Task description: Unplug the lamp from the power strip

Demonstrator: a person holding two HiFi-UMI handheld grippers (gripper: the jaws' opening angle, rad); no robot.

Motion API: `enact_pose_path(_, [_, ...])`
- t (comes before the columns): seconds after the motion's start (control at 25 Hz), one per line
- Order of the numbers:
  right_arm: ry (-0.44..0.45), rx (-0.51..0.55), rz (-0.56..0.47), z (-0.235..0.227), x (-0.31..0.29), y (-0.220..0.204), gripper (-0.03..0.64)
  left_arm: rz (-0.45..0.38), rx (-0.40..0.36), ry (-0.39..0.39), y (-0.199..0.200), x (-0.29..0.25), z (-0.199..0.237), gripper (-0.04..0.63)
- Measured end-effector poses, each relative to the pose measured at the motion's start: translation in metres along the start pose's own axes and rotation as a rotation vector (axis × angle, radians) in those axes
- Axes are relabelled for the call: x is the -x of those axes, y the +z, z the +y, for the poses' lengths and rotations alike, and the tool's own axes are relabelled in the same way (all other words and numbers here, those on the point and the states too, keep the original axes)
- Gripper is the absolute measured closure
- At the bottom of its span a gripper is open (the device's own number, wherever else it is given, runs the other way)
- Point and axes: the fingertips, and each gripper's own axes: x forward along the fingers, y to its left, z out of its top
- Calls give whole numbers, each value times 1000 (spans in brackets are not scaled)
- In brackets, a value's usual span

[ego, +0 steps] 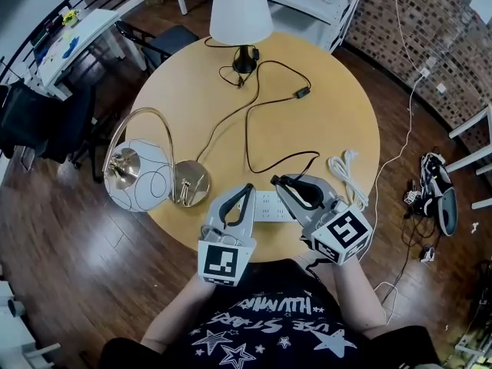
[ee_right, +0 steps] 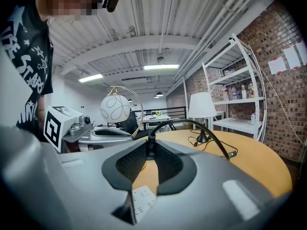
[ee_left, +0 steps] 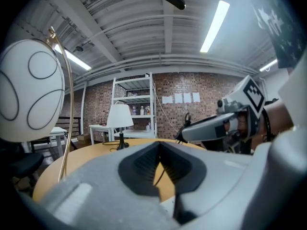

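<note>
A white-shaded table lamp (ego: 241,14) stands at the far side of the round table. Its black cord (ego: 250,141) runs across the wood to a black plug (ego: 276,181). My right gripper (ego: 278,181) is shut on that plug (ee_right: 150,139), and the cord (ee_right: 201,128) arches away to the right. The white power strip (ego: 265,204) lies under and between both grippers, and the plug looks clear of it. My left gripper (ego: 246,192) is shut with nothing in it, its tips over the strip's left end. In the left gripper view the jaw tips (ee_left: 158,145) meet.
An arc lamp with a white globe shade (ego: 138,177) and brass base (ego: 192,183) lies at the table's left. A coiled white cable (ego: 346,171) sits at the right, near the edge. A dark chair (ego: 165,43) stands beyond the table.
</note>
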Motion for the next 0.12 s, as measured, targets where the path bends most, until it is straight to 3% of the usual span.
enact_pose_path(0.12, [1, 14, -1, 1, 0, 0, 560, -6, -6, -6, -1, 1, -1, 592])
